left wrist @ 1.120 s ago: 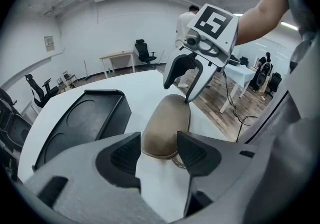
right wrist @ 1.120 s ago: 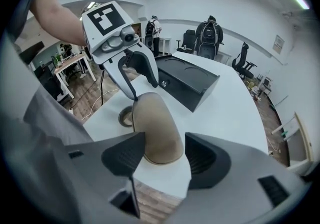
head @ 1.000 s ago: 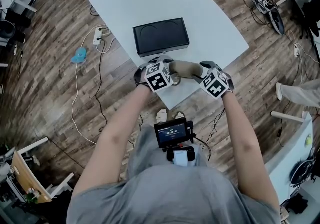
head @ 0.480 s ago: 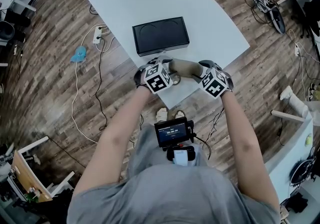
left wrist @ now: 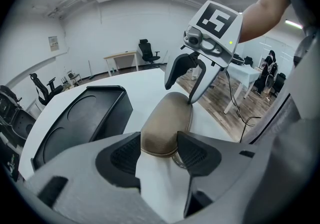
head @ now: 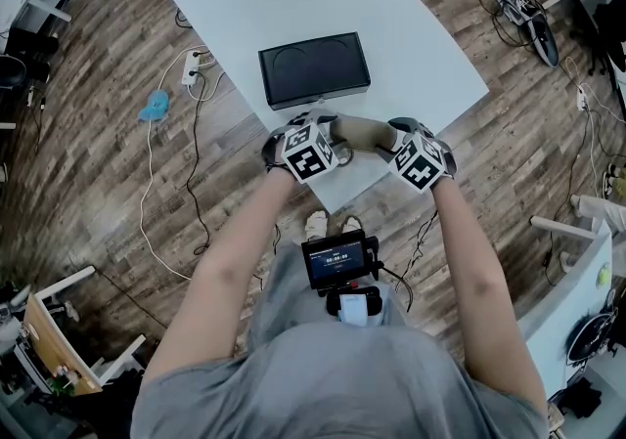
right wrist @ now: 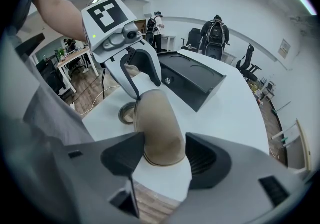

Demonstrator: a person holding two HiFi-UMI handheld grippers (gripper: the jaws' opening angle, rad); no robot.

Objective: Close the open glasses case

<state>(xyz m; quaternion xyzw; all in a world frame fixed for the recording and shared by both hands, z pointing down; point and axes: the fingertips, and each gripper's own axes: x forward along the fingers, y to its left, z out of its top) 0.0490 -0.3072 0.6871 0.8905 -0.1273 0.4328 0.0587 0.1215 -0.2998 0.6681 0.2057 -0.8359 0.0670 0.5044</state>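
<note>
Now your case (head: pixel 362 132) lies at the 6 o'clock edge of the table (head: pixel 391 36), long axis running 9 to 3 in the head view. Its lid looks down, with only a thin seam showing round the rim. I cannot tell whether it has snapped fully home.

To finish the close well, I'd press down evenly from both ends at once, so the lid meets the base squarely and does not skew. Keep the base flat on the table as you press. It sits near the edge, so push straight down, not toward 6 o'clock.

Your left gripper (head: pixel 331 137) is at the case's 9 o'clock end. In its own view the jaws stand partly apart, and both pads press the sides of that rounded end.

Your right gripper (head: pixel 393 140) is at the 3 o'clock end. Its jaws are likewise partly apart, with the case filling the gap. One pad clearly bears on it and the other seems to touch too.

Neither gripper holds anything else.

At 11 o'clock from the case sits a black tray (head: pixel 313 70), just apart from it.
</note>
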